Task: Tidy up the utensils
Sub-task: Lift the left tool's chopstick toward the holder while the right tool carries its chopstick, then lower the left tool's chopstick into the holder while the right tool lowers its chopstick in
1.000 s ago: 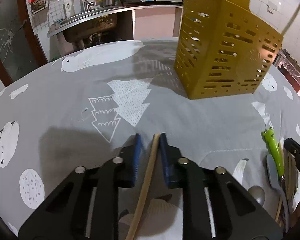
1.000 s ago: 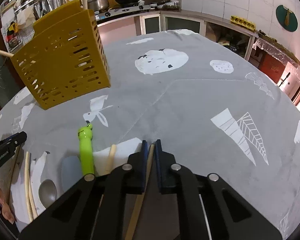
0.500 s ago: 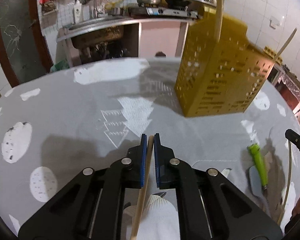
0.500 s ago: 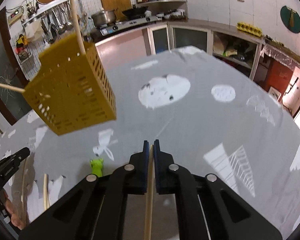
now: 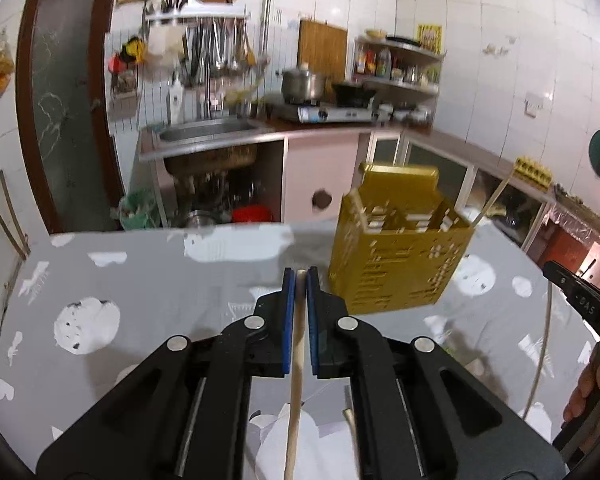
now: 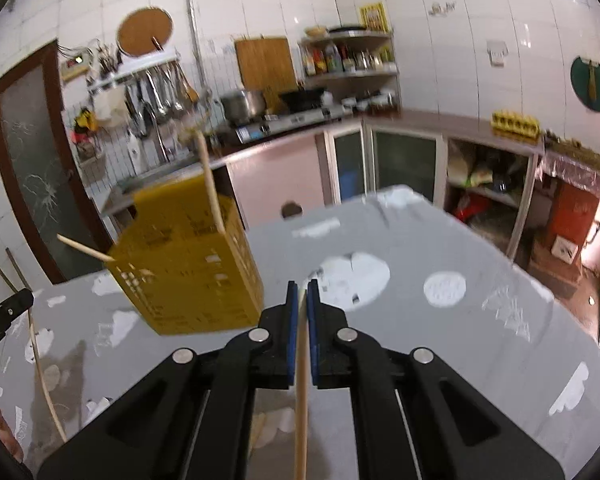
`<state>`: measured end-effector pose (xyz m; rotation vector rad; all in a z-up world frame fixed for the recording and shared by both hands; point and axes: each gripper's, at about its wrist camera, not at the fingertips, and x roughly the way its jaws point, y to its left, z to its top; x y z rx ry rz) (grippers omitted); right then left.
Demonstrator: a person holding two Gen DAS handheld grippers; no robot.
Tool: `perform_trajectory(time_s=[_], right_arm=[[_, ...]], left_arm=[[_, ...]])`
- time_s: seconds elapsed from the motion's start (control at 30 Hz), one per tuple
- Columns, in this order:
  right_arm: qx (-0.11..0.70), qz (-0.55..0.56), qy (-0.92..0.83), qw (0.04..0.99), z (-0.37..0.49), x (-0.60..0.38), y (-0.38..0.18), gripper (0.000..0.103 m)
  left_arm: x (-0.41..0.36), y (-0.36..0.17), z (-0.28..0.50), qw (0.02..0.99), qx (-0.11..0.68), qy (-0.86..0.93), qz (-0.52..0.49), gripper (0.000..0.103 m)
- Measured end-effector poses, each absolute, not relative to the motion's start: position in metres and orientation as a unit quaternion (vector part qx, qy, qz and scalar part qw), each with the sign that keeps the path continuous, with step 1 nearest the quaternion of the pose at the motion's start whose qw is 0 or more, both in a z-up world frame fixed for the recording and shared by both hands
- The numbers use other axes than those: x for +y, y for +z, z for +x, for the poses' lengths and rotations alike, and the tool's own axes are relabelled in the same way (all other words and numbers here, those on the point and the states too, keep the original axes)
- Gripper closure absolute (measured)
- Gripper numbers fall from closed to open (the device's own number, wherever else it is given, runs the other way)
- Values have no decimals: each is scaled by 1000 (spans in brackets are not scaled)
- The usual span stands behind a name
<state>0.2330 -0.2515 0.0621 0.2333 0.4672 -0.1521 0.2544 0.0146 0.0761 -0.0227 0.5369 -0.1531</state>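
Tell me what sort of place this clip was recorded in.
A home kitchen, most likely: a sink set in the counter, a pot on a gas stove, and ladles hanging from a wall rack.

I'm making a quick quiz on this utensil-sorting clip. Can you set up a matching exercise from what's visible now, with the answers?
Things:
1. left hand-held gripper
2. yellow slotted holder
3. tablecloth
4. cutting board

Descriptions:
A. grey with white prints
B. stands on the table with chopsticks poking out
C. shut on a wooden chopstick
D. leans against the tiled wall behind the stove

Pairs: 1-C, 2-B, 3-A, 4-D
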Motion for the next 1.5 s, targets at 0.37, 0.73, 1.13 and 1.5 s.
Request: perform_trajectory(time_s=[0.37, 0.73, 1.13, 1.5], right_arm=[[147, 79, -47, 985, 207, -235, 94, 98], [134, 79, -43, 987, 210, -243, 102, 98], [122, 67, -40, 990, 225, -240, 113, 98], [113, 62, -29, 991, 237, -235, 130, 98]], left_arm=[[-2, 101, 220, 976, 203, -76, 6, 98], [-4, 108, 219, 981, 183, -71, 6, 98], [-3, 118, 229, 982, 174, -73, -12, 98], [-11, 140, 242, 983, 159, -85, -18, 98]])
